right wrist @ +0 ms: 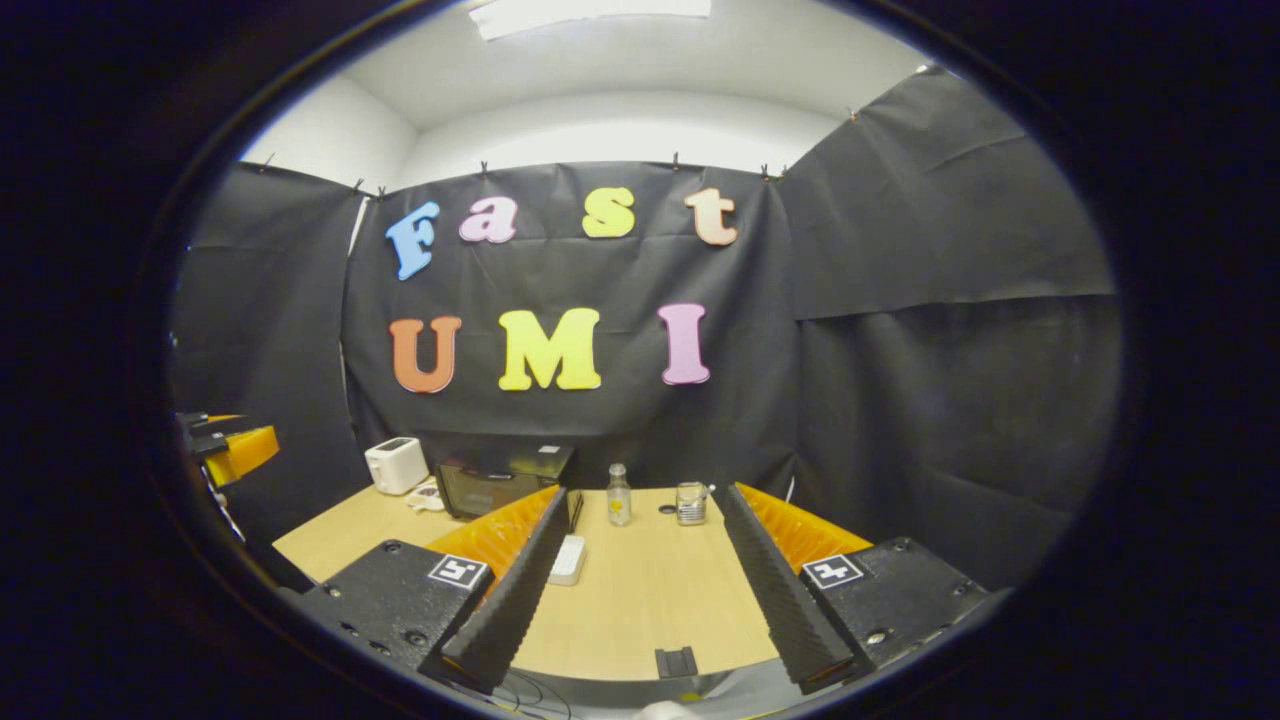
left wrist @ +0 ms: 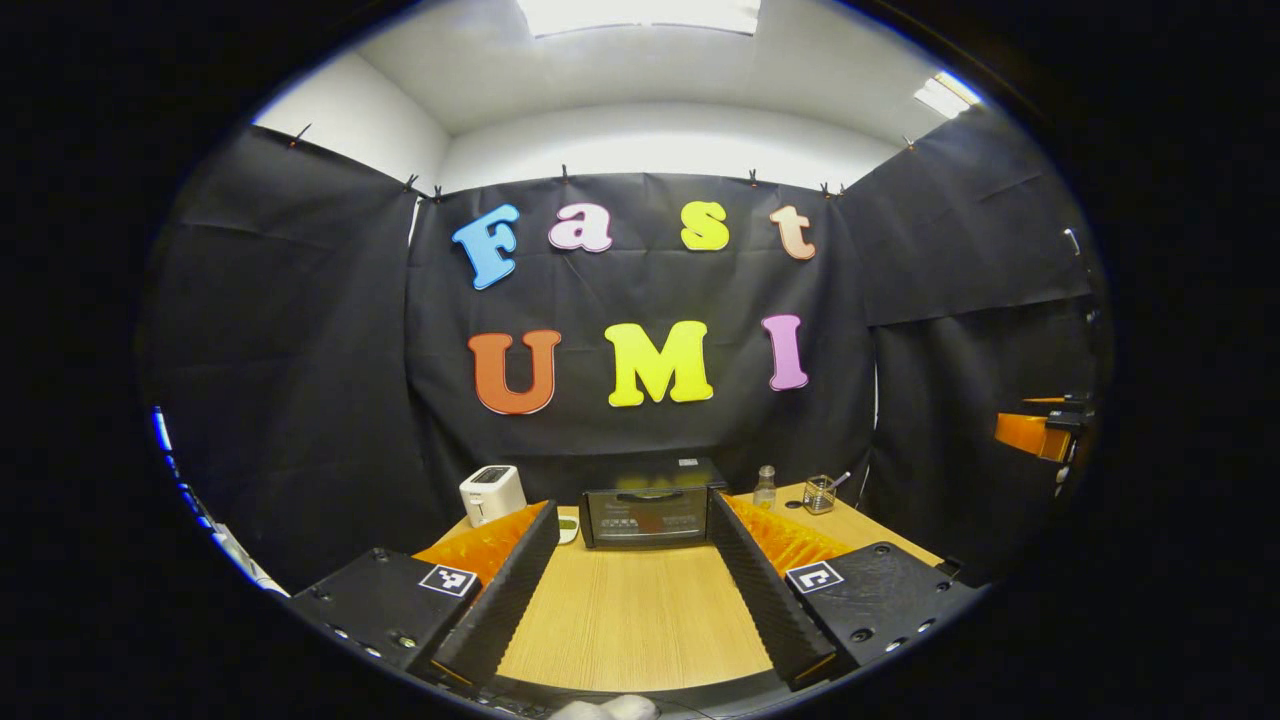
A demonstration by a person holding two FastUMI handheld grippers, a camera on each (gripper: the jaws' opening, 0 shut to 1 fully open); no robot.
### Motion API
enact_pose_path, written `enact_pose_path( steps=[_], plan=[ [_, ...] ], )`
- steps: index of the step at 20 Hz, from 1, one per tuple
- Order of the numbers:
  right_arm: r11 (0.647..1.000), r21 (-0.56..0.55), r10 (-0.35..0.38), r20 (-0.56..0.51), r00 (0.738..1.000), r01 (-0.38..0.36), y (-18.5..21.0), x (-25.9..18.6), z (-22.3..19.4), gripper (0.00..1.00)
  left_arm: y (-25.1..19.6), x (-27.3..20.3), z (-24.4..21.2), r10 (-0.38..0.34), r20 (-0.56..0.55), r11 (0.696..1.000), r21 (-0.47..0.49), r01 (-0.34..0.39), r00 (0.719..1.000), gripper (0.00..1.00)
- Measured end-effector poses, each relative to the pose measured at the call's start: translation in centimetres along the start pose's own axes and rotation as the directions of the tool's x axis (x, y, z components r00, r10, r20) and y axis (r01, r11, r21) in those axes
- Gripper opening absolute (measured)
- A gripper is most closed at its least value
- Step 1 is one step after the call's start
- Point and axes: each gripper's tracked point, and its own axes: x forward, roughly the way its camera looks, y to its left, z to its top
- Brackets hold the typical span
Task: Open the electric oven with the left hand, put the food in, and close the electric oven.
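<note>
The black electric oven [left wrist: 648,515] stands at the back of the wooden table [left wrist: 630,620], its glass door shut and its handle along the top edge. My left gripper [left wrist: 632,508] is open and faces the oven from a distance, holding nothing. A small white plate [left wrist: 567,527] with something pale on it lies between the toaster and the oven. In the right gripper view the oven [right wrist: 505,480] is at the left, partly behind my finger. My right gripper [right wrist: 644,495] is open and empty over the table [right wrist: 640,600].
A white toaster [left wrist: 491,493] stands left of the oven. A small bottle [right wrist: 619,495] and a glass jar [right wrist: 690,503] stand to its right. A flat white object [right wrist: 568,558] lies on the table. Black cloth walls surround the booth.
</note>
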Motion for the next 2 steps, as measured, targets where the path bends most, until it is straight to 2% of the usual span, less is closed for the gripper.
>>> enact_pose_path(
  steps=[2],
  plan=[
    [1.000,-0.005,-0.004,0.006,1.000,0.004,0.16,-0.23,0.35,0.99,0.10,-0.12,0.15,-0.005,0.005,1.000,-0.002,0.005,1.000,0.96]
  ],
)
